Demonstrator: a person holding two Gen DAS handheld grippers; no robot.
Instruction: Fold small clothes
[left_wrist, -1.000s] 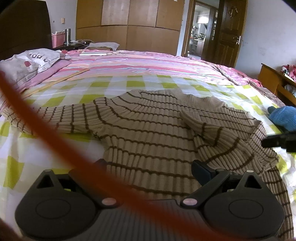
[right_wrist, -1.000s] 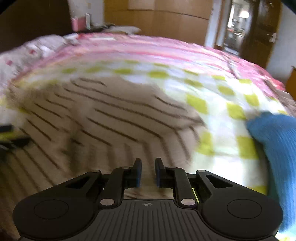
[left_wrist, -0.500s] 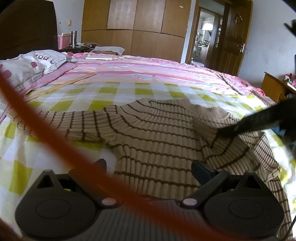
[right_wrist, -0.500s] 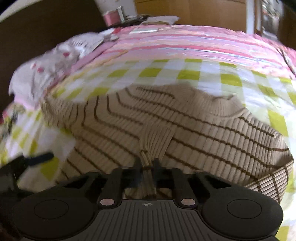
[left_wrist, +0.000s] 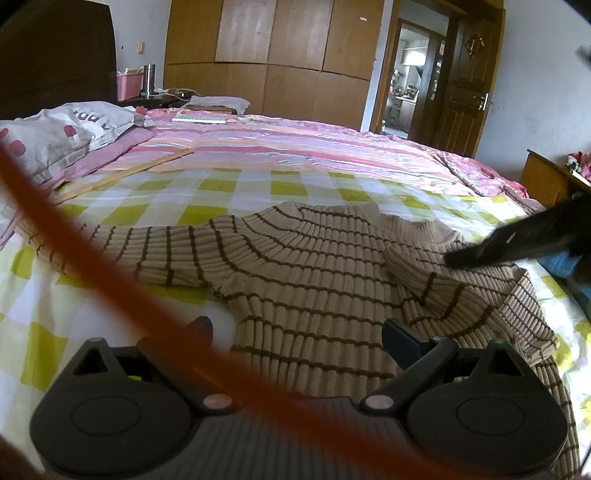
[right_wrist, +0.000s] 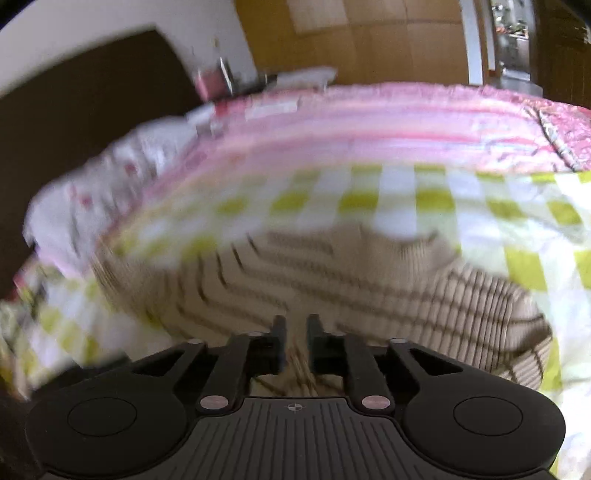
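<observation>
Left gripper hovers with jaws spread wide over the hem of the beige ribbed sweater with thin brown stripes, which lies flat on the green-and-white checked sheet. Right gripper, blurred, has its jaws nearly together above that sweater; whether they pinch cloth I cannot tell.

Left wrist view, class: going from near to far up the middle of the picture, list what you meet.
Left gripper → striped sweater → green checked sheet → pink striped quilt → wooden wardrobe
</observation>
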